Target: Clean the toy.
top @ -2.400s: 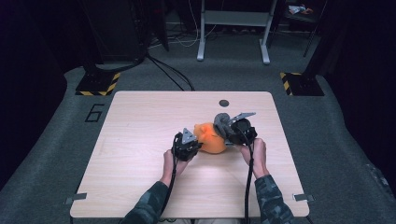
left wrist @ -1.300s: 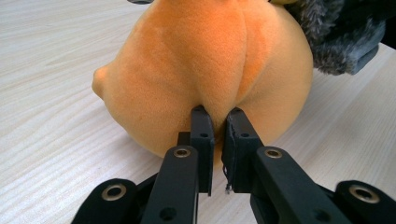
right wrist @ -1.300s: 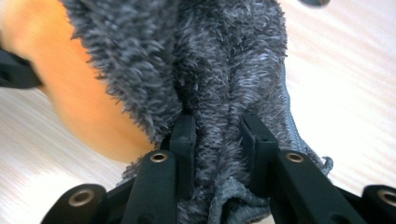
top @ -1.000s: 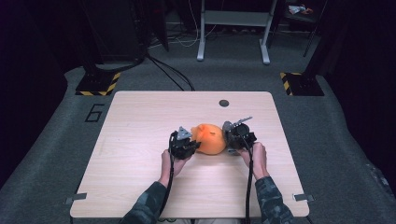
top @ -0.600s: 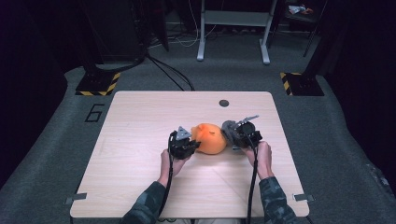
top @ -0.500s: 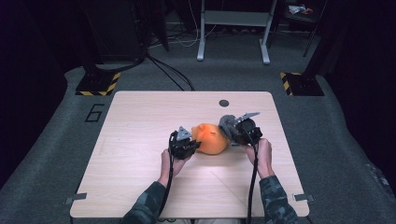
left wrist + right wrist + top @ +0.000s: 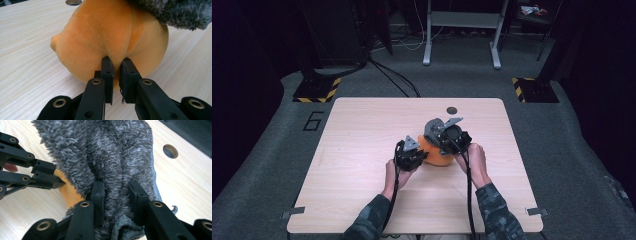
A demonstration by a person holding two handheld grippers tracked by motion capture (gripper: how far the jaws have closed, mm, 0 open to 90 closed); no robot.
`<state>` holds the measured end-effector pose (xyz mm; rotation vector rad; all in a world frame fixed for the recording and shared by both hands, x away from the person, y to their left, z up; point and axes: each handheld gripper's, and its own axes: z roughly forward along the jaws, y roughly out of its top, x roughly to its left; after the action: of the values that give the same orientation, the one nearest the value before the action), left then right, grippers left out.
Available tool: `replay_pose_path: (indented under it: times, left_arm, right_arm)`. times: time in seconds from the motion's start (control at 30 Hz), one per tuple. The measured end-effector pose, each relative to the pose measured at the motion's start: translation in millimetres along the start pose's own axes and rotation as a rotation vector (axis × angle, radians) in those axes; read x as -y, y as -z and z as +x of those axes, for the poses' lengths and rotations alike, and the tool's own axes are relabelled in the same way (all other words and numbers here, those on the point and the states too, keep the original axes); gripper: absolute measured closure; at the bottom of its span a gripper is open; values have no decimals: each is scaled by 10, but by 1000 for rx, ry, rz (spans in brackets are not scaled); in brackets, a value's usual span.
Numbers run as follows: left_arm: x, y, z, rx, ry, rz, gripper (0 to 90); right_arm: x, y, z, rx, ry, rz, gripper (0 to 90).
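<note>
Pinched at mid-table (image 7: 362, 150), an orange plush (image 7: 105, 42) is gripped at a fold of its fabric by the left gripper (image 7: 116, 72), apparently so that it is anchored against the wood. A grey fuzzy cover (image 7: 105, 155) is clamped in a bunched fold by the right gripper (image 7: 116, 195) and held above and against the plush's far side, seemingly so that one can be drawn off or over the other. No brand or label can be read on either; a painted "6" (image 7: 313, 121) is seen on the floor beside the table.
</note>
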<state>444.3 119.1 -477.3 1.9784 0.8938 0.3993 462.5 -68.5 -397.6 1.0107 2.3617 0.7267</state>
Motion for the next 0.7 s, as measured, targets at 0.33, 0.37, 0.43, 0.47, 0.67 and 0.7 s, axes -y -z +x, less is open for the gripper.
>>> replay_pose_path:
  times: [0.33,0.37,0.43,0.47,0.67,0.7]
  left_arm:
    - [10,-5,5,-1,7,-4,823]
    - [10,-5,6,-1,7,-4,823]
    - [11,-5,9,-1,8,-3,823]
    - [13,-6,10,0,11,-3,823]
    - [16,-7,16,1,10,-3,822]
    - [14,-3,19,5,10,2,822]
  right_arm:
    - [239,-70,-194,1,-74,34,693]
    - [268,-82,-215,1,-83,41,693]
    - [328,-114,-255,1,-117,60,693]
    - [355,-138,-281,3,-116,59,693]
    - [503,-263,-366,-5,-172,114,693]
    - [524,-285,-376,-8,-188,128,694]
